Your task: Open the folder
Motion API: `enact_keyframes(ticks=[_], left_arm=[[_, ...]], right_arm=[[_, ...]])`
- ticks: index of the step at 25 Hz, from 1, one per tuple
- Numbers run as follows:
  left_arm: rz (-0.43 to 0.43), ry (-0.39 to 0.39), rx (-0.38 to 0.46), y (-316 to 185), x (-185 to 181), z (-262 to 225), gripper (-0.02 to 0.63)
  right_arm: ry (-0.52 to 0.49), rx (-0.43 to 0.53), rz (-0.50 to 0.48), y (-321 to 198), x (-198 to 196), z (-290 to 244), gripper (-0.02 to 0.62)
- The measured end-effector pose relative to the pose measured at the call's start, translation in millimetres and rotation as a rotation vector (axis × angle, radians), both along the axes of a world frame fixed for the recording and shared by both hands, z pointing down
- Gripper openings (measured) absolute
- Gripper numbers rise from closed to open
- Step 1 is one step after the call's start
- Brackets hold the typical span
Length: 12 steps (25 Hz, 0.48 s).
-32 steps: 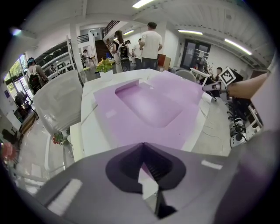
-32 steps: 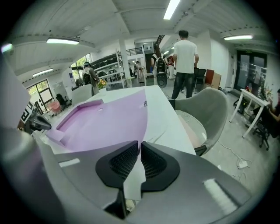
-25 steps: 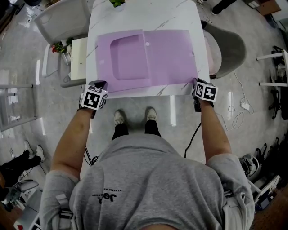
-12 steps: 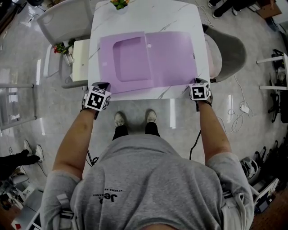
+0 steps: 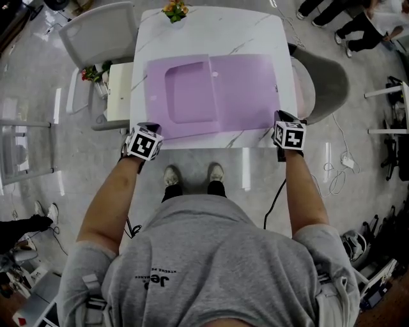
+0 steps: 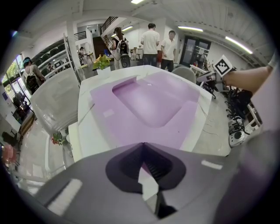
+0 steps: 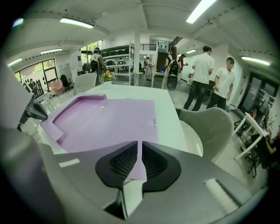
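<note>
A pale purple folder (image 5: 217, 92) lies flat and closed on the white marble table (image 5: 204, 29), a raised pocket on its left half. My left gripper (image 5: 148, 129) is at the folder's near left corner, shut, with a purple sliver of the folder (image 6: 148, 109) between the jaws of that gripper (image 6: 142, 146). My right gripper (image 5: 281, 120) is shut on the near right corner. In the right gripper view the purple sheet (image 7: 109, 120) runs in between the closed pads of this gripper (image 7: 140, 146).
A light chair (image 5: 96, 32) stands at the table's far left and a grey chair (image 5: 323, 76) at its right. A small plant (image 5: 174, 9) sits at the far edge and a white stool (image 5: 118, 89) beside the left edge. Several people stand beyond the table.
My right gripper has come up a little with the folder's near right corner in its jaws. The left gripper has stayed at the near left corner.
</note>
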<state>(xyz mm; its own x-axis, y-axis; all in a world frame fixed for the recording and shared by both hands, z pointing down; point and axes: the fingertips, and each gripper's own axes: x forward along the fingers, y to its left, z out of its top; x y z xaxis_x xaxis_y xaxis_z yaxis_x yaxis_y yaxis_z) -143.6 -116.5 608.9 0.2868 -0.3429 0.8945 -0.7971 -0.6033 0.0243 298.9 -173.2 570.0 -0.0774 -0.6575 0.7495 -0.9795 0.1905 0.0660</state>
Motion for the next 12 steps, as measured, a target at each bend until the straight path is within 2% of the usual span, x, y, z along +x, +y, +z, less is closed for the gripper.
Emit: enact_keyframes(ticks=[8,12], left_arm=[[-0.009,-0.003,-0.007,1,1,-3,0.051],[-0.025,-0.009,0.000,-2,-6,0,0.051]], right_arm=[[0.056,-0.203,0.000,19,12,54,0.031],[-0.003,-0.230,0.039,21,15,61,0.029]])
